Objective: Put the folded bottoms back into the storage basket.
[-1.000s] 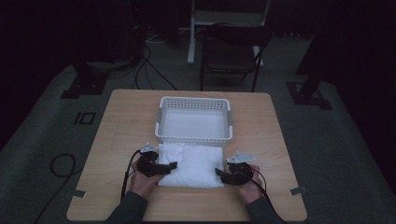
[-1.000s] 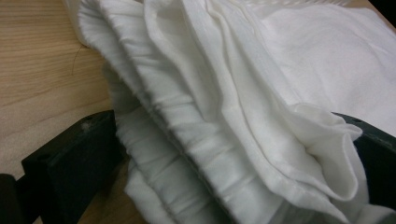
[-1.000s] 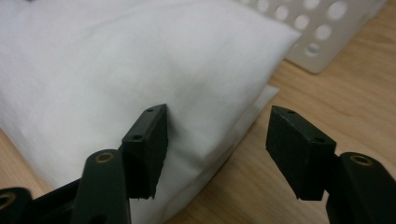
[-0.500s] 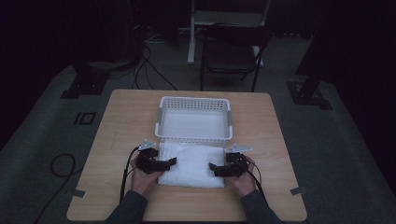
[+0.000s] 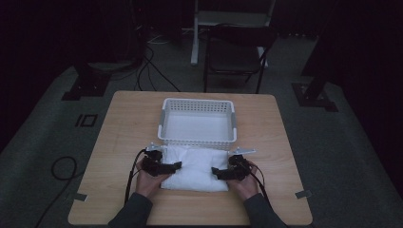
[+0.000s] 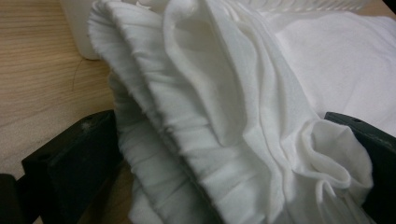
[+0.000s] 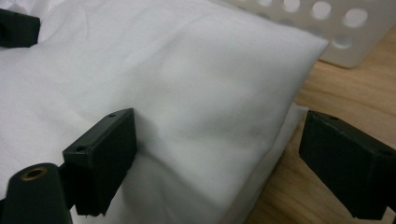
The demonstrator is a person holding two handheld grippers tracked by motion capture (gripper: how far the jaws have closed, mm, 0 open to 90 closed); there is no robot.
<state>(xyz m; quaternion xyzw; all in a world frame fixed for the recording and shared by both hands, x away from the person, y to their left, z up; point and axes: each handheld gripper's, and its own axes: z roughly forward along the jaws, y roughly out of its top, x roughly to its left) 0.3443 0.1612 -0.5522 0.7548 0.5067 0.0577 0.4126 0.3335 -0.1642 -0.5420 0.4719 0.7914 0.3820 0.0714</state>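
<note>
A folded white cloth (image 5: 195, 166) lies on the table just in front of a white perforated basket (image 5: 197, 137). My left gripper (image 5: 178, 165) is at the cloth's left edge. In the left gripper view a thick, wrinkled bunch of the cloth (image 6: 224, 93) fills the gap between the jaws of the left gripper (image 6: 219, 154), which are shut on it. My right gripper (image 5: 215, 171) is at the cloth's right edge. Its jaws have just been opening. In the right gripper view the right gripper (image 7: 215, 154) straddles the edge of the cloth (image 7: 187, 93), one jaw resting on top and the other over bare wood.
The basket (image 7: 336, 32) stands empty right behind the cloth. The wooden table (image 5: 123, 123) has bare room left and right of the basket. A chair (image 5: 235, 52) stands beyond the far edge, and cables lie on the dark floor.
The right hand has slid a little left, bringing its gripper onto the cloth's right edge. The left hand and the cloth have stayed put.
</note>
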